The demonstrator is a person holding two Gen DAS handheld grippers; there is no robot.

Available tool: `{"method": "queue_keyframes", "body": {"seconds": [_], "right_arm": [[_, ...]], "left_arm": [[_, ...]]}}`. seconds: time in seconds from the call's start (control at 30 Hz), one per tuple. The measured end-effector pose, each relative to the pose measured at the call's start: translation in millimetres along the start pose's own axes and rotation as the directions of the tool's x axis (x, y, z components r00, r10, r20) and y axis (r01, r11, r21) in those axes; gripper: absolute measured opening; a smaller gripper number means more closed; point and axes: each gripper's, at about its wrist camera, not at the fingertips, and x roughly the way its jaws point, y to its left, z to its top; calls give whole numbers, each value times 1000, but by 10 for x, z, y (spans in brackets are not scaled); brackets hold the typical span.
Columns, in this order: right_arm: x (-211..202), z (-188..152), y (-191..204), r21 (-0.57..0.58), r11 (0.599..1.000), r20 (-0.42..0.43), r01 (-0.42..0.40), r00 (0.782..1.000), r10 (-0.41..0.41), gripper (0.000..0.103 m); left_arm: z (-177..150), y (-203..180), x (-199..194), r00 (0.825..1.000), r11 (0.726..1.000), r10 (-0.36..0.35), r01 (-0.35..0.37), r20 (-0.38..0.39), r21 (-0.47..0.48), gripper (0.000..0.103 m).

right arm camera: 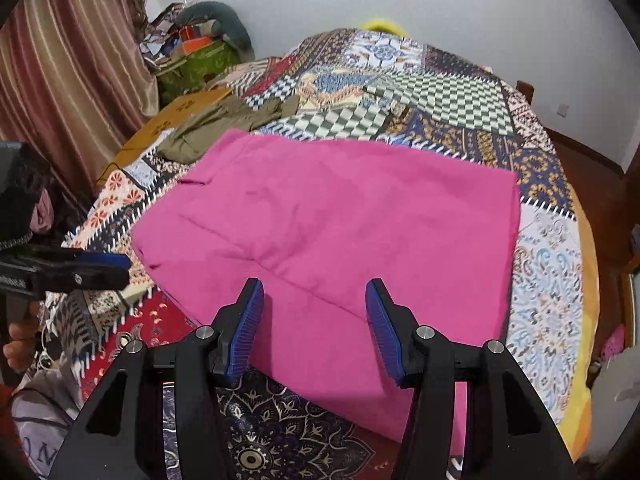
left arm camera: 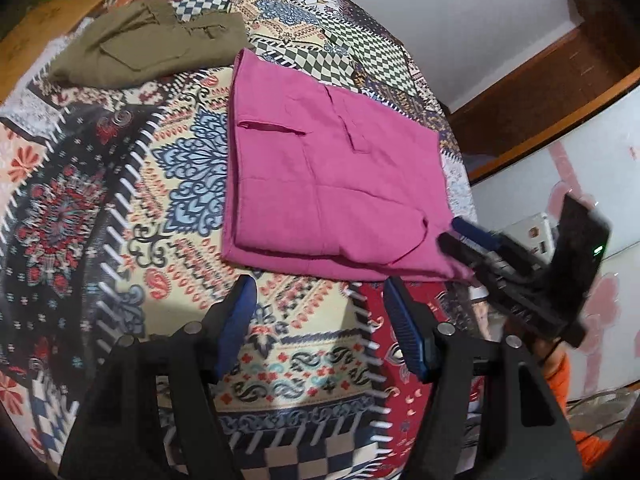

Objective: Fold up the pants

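Pink pants (left arm camera: 332, 168) lie folded into a flat rectangle on the patchwork bedspread (left arm camera: 120, 208). My left gripper (left arm camera: 319, 284) hovers open over the bedspread just short of the pants' near edge, with nothing between its fingers. In the same view my right gripper (left arm camera: 450, 231) sits at the pants' near right corner. In the right wrist view the right gripper (right arm camera: 314, 284) stands open above the near part of the pink pants (right arm camera: 340, 208), gripping no cloth. The left gripper (right arm camera: 126, 268) shows at the left of that view, beside the pants' left corner.
Olive-green folded pants (left arm camera: 148, 48) (right arm camera: 216, 124) lie beyond the pink ones at the far left. A cardboard sheet (right arm camera: 176, 116), a striped curtain (right arm camera: 68, 60) and a pile of clutter (right arm camera: 192, 48) stand left of the bed. Wooden floor (right arm camera: 580, 168) lies to the right.
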Motion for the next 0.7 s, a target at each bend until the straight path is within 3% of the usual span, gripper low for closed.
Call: {"method": "queue_keyframes", "body": {"seconds": [0.5,0.7], "right_arm": [[85,-99,-23,18,1000,-19,-25,1000,25,49],[86,-103,-25,14,999,-19,-30,999,30,49]], "left_arm": [[302,123,268,992,985,-125,123,-10,-118,66],[407,93,332,995,986,-101,101,4,-132,65]]}}
